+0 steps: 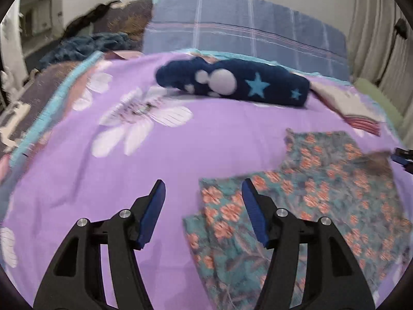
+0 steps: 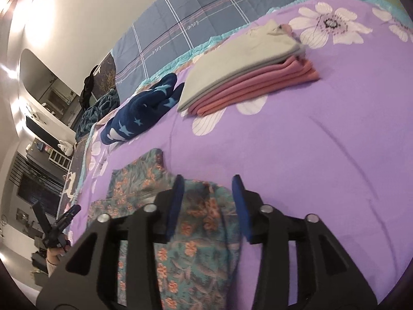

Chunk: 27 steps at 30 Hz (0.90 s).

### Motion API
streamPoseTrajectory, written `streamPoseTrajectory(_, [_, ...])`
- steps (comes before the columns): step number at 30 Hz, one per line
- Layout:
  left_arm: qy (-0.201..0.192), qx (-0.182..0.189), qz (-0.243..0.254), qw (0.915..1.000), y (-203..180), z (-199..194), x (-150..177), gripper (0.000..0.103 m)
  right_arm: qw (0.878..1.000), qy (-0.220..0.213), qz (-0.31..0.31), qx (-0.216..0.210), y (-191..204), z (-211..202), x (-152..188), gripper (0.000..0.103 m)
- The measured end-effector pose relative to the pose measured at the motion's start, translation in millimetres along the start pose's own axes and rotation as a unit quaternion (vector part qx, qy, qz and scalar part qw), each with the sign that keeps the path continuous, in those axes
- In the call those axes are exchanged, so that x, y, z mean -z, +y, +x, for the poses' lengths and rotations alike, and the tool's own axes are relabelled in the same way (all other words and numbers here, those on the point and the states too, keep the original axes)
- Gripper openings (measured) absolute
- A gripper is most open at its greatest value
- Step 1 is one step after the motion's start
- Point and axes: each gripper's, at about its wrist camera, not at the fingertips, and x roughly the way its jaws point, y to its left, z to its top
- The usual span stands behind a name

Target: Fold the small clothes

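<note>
A small teal garment with orange flowers (image 1: 322,193) lies spread on the purple floral bedspread (image 1: 206,142). My left gripper (image 1: 204,188) is open and empty, hovering over the garment's left edge. In the right wrist view the same garment (image 2: 196,232) lies under my right gripper (image 2: 207,180), which is open, with the cloth's folded-over edge between its fingers but not clamped. The left gripper also shows at the far left of the right wrist view (image 2: 55,222), held in a hand.
A dark blue star-patterned fleece (image 1: 232,82) lies at the back of the bed. A stack of folded grey and pink clothes (image 2: 247,72) sits to the right. A blue plaid quilt (image 1: 245,25) lines the wall. Curtains (image 1: 374,25) hang at the right.
</note>
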Motion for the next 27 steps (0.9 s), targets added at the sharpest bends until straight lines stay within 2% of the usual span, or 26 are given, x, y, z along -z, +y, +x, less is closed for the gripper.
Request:
streamPoseTrajectory(2, [0.018,0.029,-0.006,0.9994,-2.2,5.2,6.3,0.062,1.0,0.0,-0.006,0.0,-3.6,-1.7,-0.8,0.047])
streamPoseTrajectory(8, [0.067,0.074,-0.023,0.9947,-10.4,36.6,13.9,0.06,0.998,0.033,-0.046,-0.008,0.5,15.4,-1.3,0.056])
streamPoseTrajectory(10, [0.071,0.077,-0.02,0.9943,-13.8,46.5,10.5,0.04,0.996,0.046,-0.07,0.004,7.1,28.9,-2.7,0.058])
streamPoseTrajectory(12, [0.072,0.07,-0.01,0.9949,-16.2,51.4,6.5,0.016,0.995,0.057,-0.083,0.008,11.5,41.2,-5.2,0.058])
streamPoseTrajectory(13, [0.069,0.064,-0.003,0.9956,-17.8,50.7,4.5,0.011,0.994,0.063,-0.086,0.008,13.4,48.3,-7.5,0.057])
streamPoseTrajectory(14, [0.066,0.066,0.002,0.9956,-18.1,49.1,3.1,0.007,0.994,0.066,-0.087,0.007,14.7,53.6,-9.2,0.041])
streamPoseTrajectory(15, [0.062,0.067,0.005,0.9958,-18.6,47.2,1.3,0.006,0.994,0.069,-0.088,0.002,15.2,56.0,-10.0,0.01])
streamPoseTrajectory(17, [0.044,0.065,0.016,0.9968,-19.9,36.1,-0.9,0.005,0.994,0.071,-0.088,-0.007,17.7,57.9,-12.8,0.007])
streamPoseTrajectory(24, [-0.032,0.069,0.029,0.9967,-22.0,-12.8,-19.3,0.005,0.994,-0.019,-0.096,-0.052,37.1,5.0,-24.1,0.007])
streamPoseTrajectory(27, [-0.058,0.056,0.033,0.9962,-24.2,-17.7,-38.2,0.005,0.993,-0.052,-0.095,-0.054,42.7,-8.7,-36.4,0.007])
